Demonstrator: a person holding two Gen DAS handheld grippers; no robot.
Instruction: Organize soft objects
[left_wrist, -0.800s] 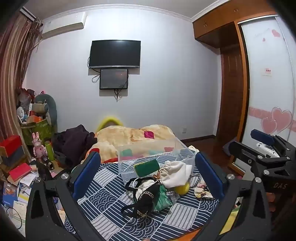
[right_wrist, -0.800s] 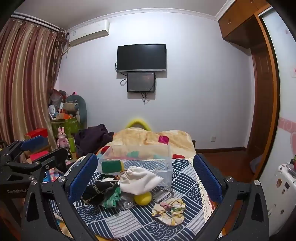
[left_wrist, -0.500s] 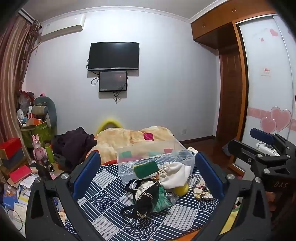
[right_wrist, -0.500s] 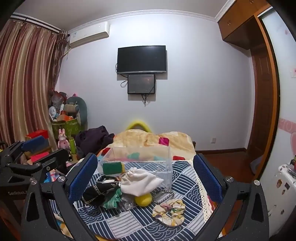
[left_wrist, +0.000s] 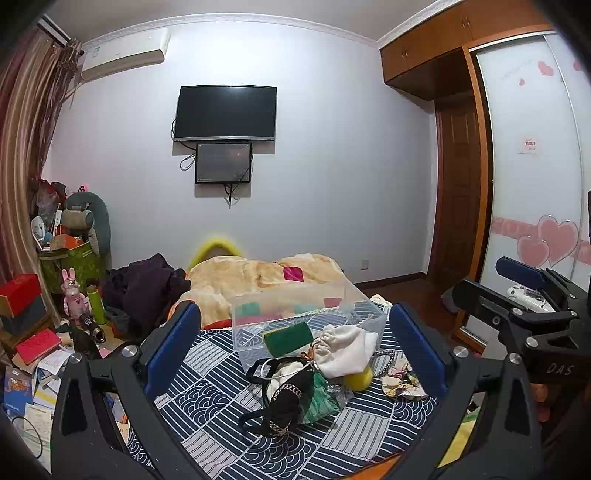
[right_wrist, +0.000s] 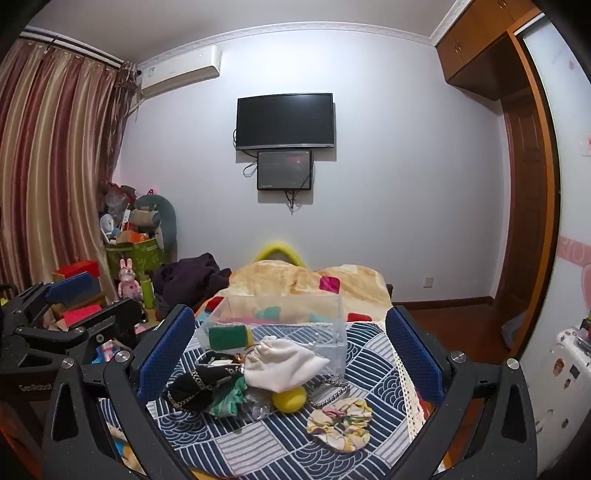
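Observation:
A pile of soft things lies on a navy patterned cloth (left_wrist: 207, 398): a white drawstring pouch (left_wrist: 343, 350), a black bag with a chain (left_wrist: 284, 398), green fabric (left_wrist: 317, 400), a yellow ball (left_wrist: 358, 378), a floral scrunchie (right_wrist: 341, 421) and a green sponge (left_wrist: 288, 334) leaning on a clear plastic box (left_wrist: 306, 321). My left gripper (left_wrist: 295, 339) is open and empty, held back from the pile. My right gripper (right_wrist: 291, 347) is open and empty, also short of it. Each gripper shows at the edge of the other's view.
Behind the box lies a beige blanket (left_wrist: 266, 275) and dark clothes (left_wrist: 147, 288). Clutter, boxes and toys (left_wrist: 70, 258) stand at the left. A wardrobe with heart stickers (left_wrist: 535, 184) is at the right. A TV (left_wrist: 225, 112) hangs on the far wall.
Both views have shifted slightly; the pile and box sit a little lower in frame. Both grippers stay open and nothing was picked up.

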